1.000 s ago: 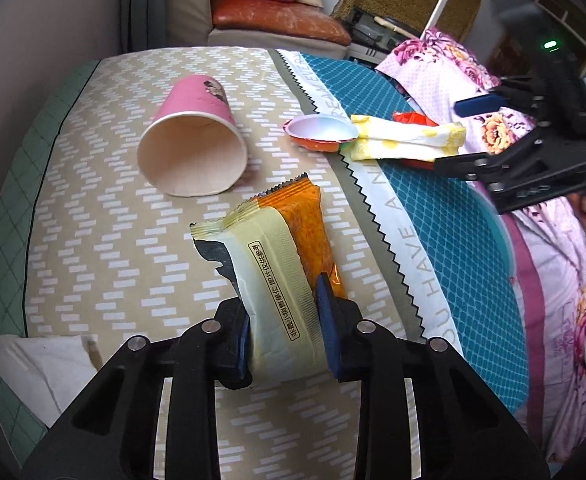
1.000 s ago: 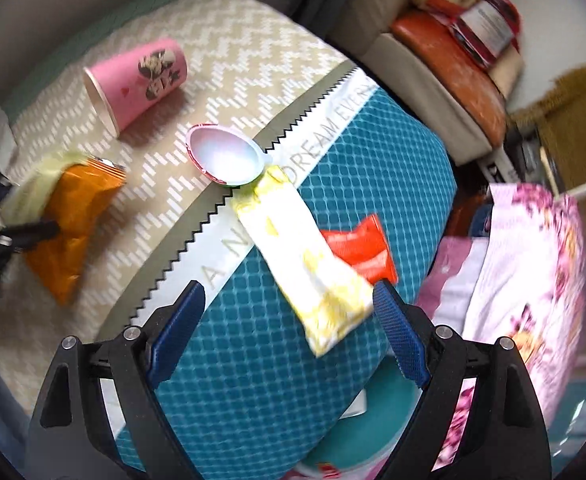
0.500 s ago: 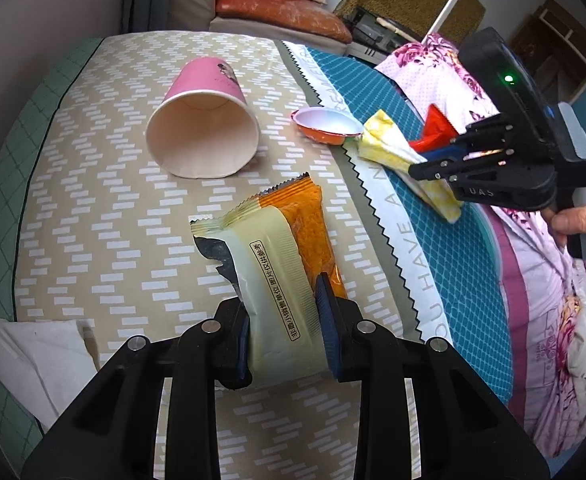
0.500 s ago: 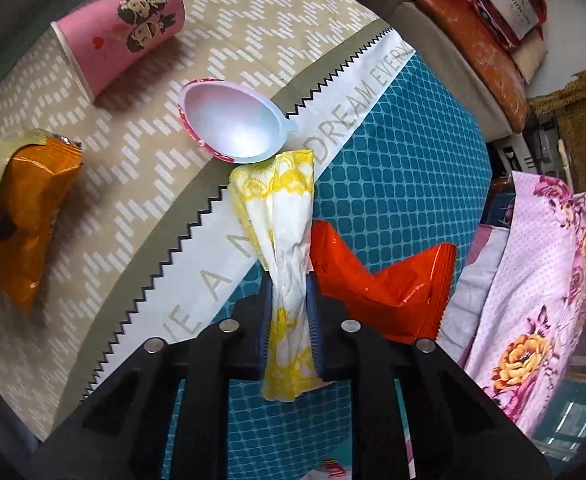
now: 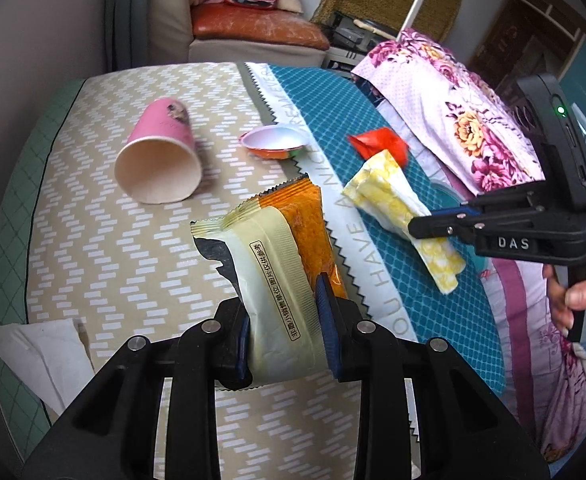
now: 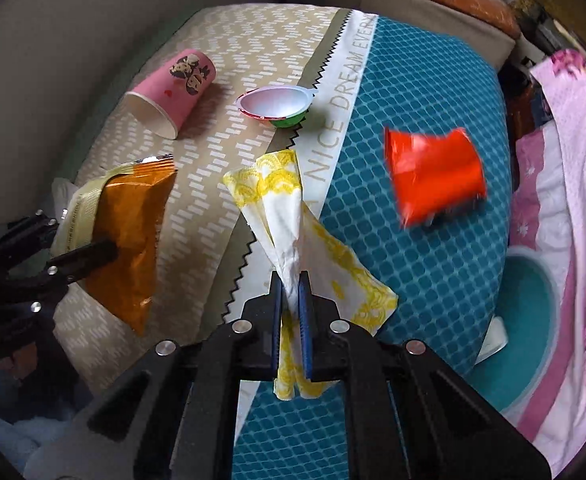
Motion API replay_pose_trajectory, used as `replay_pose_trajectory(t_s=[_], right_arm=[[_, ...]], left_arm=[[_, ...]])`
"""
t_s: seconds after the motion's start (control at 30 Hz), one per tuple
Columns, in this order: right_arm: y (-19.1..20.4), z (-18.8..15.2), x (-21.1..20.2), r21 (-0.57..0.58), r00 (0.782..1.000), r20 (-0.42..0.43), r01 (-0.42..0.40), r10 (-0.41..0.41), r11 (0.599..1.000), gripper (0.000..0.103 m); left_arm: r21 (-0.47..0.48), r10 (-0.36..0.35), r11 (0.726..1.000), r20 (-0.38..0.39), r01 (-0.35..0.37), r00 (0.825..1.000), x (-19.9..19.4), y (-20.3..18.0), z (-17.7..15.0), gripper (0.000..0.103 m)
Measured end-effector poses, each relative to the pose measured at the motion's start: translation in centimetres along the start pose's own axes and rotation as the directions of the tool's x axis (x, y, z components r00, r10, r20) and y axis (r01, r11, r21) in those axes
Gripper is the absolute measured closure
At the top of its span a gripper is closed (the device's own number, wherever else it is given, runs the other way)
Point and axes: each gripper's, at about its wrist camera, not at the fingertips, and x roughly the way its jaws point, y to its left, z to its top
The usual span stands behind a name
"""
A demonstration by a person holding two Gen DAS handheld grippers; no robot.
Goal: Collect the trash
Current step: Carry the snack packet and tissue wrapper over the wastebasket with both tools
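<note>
My left gripper [image 5: 285, 312] is shut on an orange and cream snack wrapper [image 5: 277, 248], held above the bed; it also shows in the right wrist view [image 6: 129, 232]. My right gripper [image 6: 291, 284] is shut on a yellow and white napkin wrapper [image 6: 281, 208], lifted off the cover; it also shows in the left wrist view [image 5: 397, 204]. A red wrapper [image 6: 433, 176] lies on the teal cover. A pink paper cup [image 5: 161, 160] lies on its side. A small empty jelly cup [image 5: 273, 144] sits near the zigzag seam.
A white tissue [image 5: 41, 352] lies at the bed's near left edge. A floral pink quilt [image 5: 453, 120] covers the right side. A sofa with cushions [image 5: 249, 28] stands behind the bed. A teal round shape [image 6: 533, 320] lies by the quilt.
My right gripper closed on the yellow napkin wrapper and lifted it back from the jelly cup. The red wrapper beneath it is uncovered. My left gripper keeps hold of the snack wrapper.
</note>
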Motion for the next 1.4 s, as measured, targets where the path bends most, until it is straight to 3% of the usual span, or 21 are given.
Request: replay_pose_trajectory(t_s=[0.23,0.83,1.4], right_arm=[[-2.8,-3.3,-2.8,0.152,0.987,0.132,-0.112,0.092,0.982,0.095],[-11.9,-10.8,-7.7,0.376,0.928,0.362,-0.234,0.09,0.896,0.095],[-21.1,-15.8,-11.3,0.527,0.879,0.475,-0.247,-0.041,0.813,0.095]], left_arm=[[0.062,-0.006,0.998,-0.009,0.006,1.0,0.6,-3.6,0.8,0.074],[0.238,-0.008,0.971,-0.04,0.018,0.999,4.3,-14.3,4.0,0.074],[0.38,-0.055,0.922,-0.068,0.077,0.996,9.7,-24.7,8.2,0.074]])
